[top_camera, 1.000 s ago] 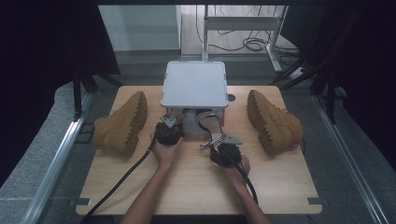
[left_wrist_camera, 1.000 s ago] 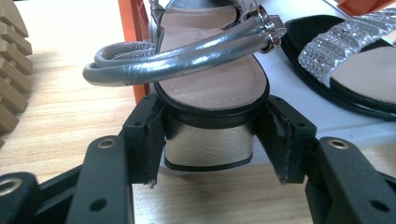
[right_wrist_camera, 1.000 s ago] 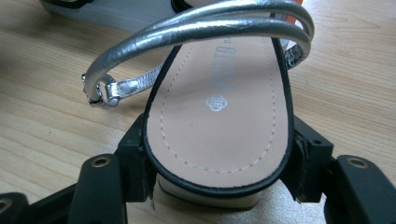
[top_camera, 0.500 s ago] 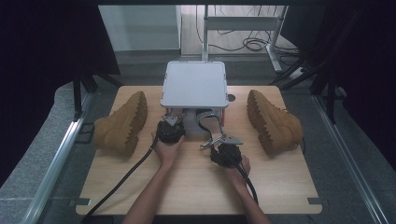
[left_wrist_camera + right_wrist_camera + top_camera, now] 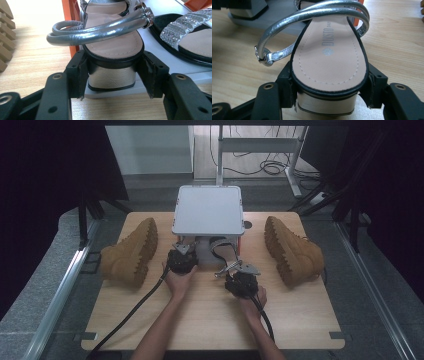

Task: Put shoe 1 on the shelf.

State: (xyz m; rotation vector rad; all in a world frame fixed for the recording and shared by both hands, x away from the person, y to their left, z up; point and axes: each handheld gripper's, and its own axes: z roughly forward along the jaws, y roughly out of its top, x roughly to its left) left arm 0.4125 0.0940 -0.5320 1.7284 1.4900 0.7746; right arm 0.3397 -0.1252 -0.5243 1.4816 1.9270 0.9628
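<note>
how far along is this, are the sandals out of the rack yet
Partly. The right gripper, its jaws just closing, clamps the heel of one silver strappy block-heel sandal, already over bare wood. The left gripper grips the other silver sandal, whose heel is still on the white-topped rack's base. Left: probably drawing both clear. Two tan boots lie untouched beside it.

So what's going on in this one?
A person at a wooden table works two handheld grippers on a pair of silver-strapped sandals under a grey shelf. The left gripper has its fingers around the block heel of the left sandal; the right gripper grips the heel of the right sandal. Two tan boots lie on their sides to either side.
</note>
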